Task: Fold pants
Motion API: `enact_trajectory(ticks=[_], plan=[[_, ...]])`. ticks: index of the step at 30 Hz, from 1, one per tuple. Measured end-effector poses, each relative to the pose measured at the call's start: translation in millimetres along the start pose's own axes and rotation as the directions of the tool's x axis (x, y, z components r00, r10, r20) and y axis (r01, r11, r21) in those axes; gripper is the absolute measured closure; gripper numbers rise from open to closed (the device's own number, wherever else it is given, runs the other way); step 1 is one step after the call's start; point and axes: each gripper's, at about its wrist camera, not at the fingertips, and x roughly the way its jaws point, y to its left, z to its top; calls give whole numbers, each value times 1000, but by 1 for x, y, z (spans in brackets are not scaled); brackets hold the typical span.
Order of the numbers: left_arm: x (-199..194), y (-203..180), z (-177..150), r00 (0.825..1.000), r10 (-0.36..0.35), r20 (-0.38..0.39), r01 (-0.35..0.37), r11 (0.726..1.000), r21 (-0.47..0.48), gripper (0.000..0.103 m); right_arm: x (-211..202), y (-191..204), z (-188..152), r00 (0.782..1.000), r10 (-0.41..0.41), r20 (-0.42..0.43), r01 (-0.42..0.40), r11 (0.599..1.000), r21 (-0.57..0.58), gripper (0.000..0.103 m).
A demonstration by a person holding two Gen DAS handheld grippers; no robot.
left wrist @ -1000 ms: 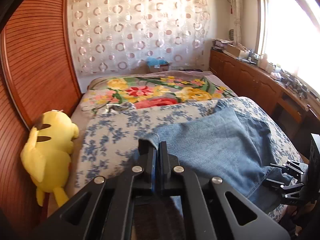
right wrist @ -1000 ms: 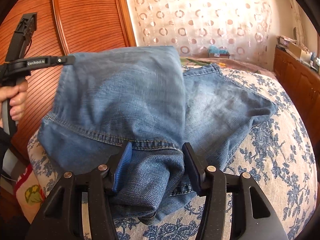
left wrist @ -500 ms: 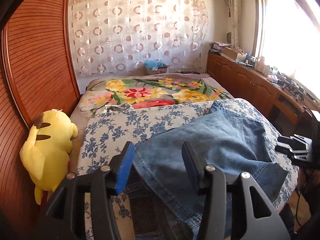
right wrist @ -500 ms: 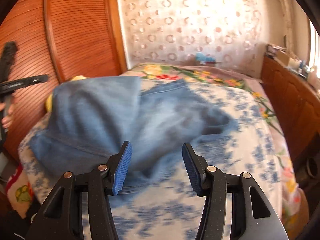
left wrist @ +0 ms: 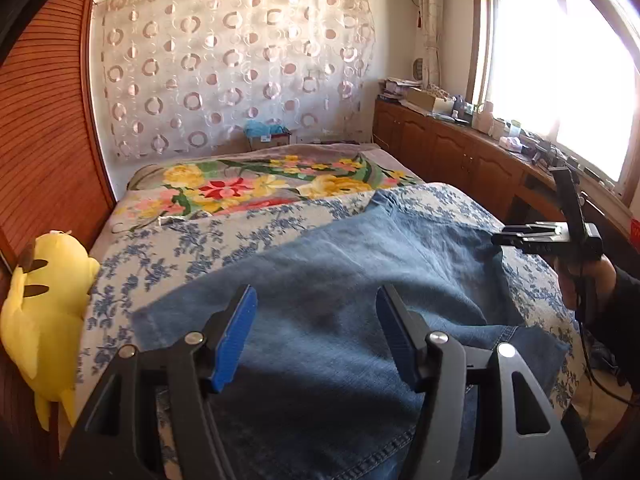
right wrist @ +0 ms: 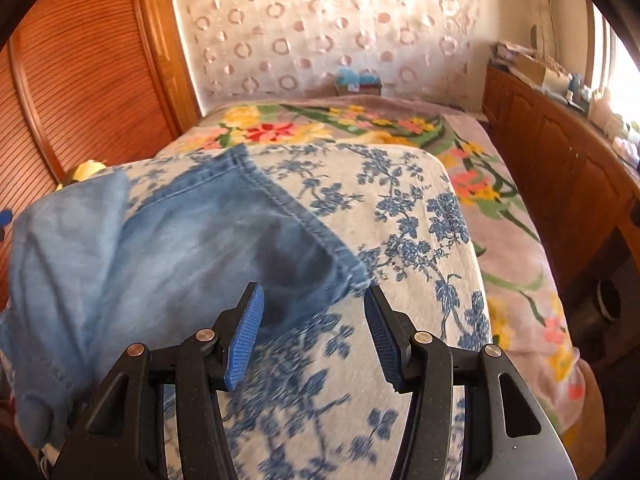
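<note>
Blue denim pants (left wrist: 340, 280) lie folded on the blue-flowered bed cover (left wrist: 168, 256). My left gripper (left wrist: 316, 332) is open and empty, just above the near part of the pants. My right gripper (right wrist: 310, 334) is open and empty, above the cover beside the hemmed corner of the pants (right wrist: 192, 240). The right gripper also shows in the left wrist view (left wrist: 524, 236), held by a hand at the pants' right edge.
A yellow plush toy (left wrist: 44, 304) lies at the bed's left edge against the wooden wardrobe (left wrist: 44, 140). A flowered blanket (left wrist: 260, 188) covers the far bed. Wooden cabinets (left wrist: 452, 152) with clutter run along the right under the window.
Both grippers have opened and let go of the pants. The pants have dropped flat onto the bed. The right gripper has swung away to the right and upward.
</note>
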Motion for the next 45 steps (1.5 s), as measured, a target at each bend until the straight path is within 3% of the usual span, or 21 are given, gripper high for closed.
enact_trajectory(ticks=[6,12,13,15,16,17,22,25,29,33,38,43,45], plan=[[22,-5,-11,1000,7,-16,-7,1000,-6,41,22,-12,12,999,-7,-37,7,1000,-4,50],[23,-7,-23,999,34,21,-34,999,5,41,37,-15,17,998,-14,-63,13,1000,-22,50],[23,-9,-25,999,44,29,-44,999,15,41,37,-13,17,998,-15,-65,13,999,-29,53],[22,-12,-29,997,57,44,-59,998,27,41,38,-11,18,998,-12,-67,9,999,-42,76],[22,-13,-31,997,65,47,-67,997,35,41,37,-8,17,998,-7,-68,3,998,-58,79],[23,-14,-32,996,71,49,-73,997,41,41,35,-7,18,998,-13,-62,9,998,-65,91],[23,-15,-36,995,78,59,-81,996,49,41,4,-17,17,1000,13,2,-13,1000,-19,93],[21,-11,-35,996,67,62,-69,997,40,41,-44,-33,10,996,-33,86,31,999,29,93],[21,-9,-34,997,56,58,-58,998,39,41,-101,-58,-13,987,-89,136,76,992,99,94],[20,-11,-34,998,45,50,-48,998,51,41,-141,-79,-51,981,-154,117,136,980,148,94],[14,-16,-34,998,49,46,-52,996,73,41,-161,-91,-111,985,-169,37,159,967,200,94],[3,-17,-33,999,39,35,-42,996,73,41,-157,-83,-130,992,-127,15,121,970,212,89],[-5,-21,-35,998,42,38,-44,996,78,41,-160,-81,-129,992,-124,26,116,970,212,81]])
